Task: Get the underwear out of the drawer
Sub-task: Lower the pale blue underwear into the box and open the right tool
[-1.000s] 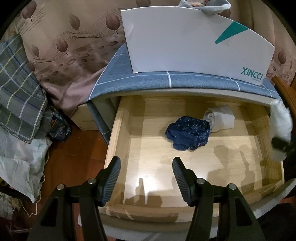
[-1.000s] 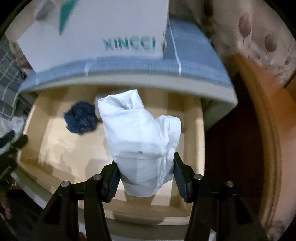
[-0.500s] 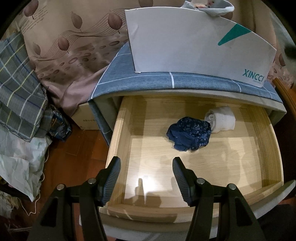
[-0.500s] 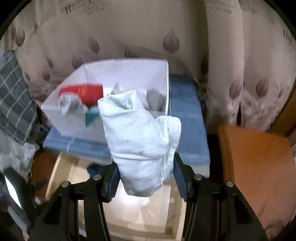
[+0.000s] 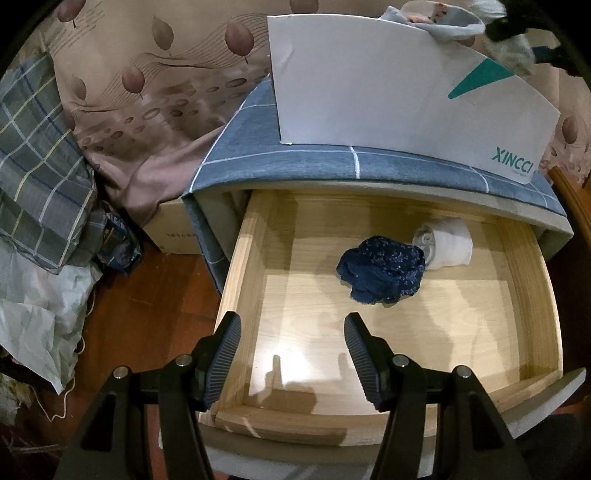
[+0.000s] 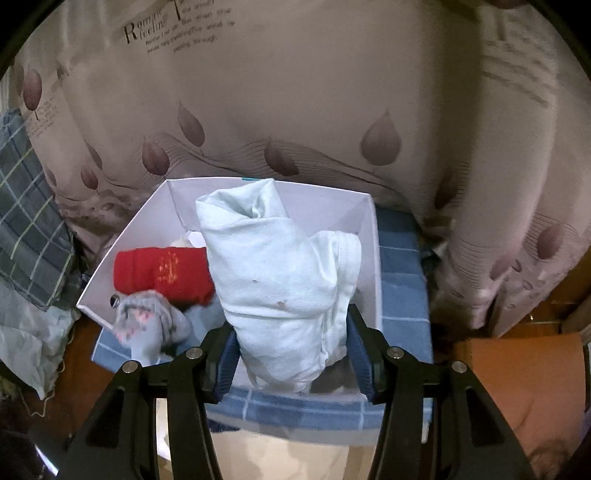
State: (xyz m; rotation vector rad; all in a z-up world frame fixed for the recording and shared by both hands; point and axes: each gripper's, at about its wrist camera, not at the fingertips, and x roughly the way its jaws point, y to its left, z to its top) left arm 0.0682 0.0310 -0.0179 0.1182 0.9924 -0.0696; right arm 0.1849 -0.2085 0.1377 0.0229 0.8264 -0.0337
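Note:
The wooden drawer stands pulled out. In it lie a crumpled dark blue underwear and a rolled white one at the back. My left gripper is open and empty above the drawer's front left part. My right gripper is shut on a white underwear and holds it over the white box on top of the cabinet. The right gripper shows at the top right of the left wrist view.
The white XINCCI box stands on the blue checked cabinet top. It holds a red folded cloth and a grey one. Leaf-print curtain behind. Plaid cloth and bags at left on the wooden floor.
My right gripper has lifted the white underwear up out of the drawer and carried it over the white box. My left gripper has stayed nearly still.

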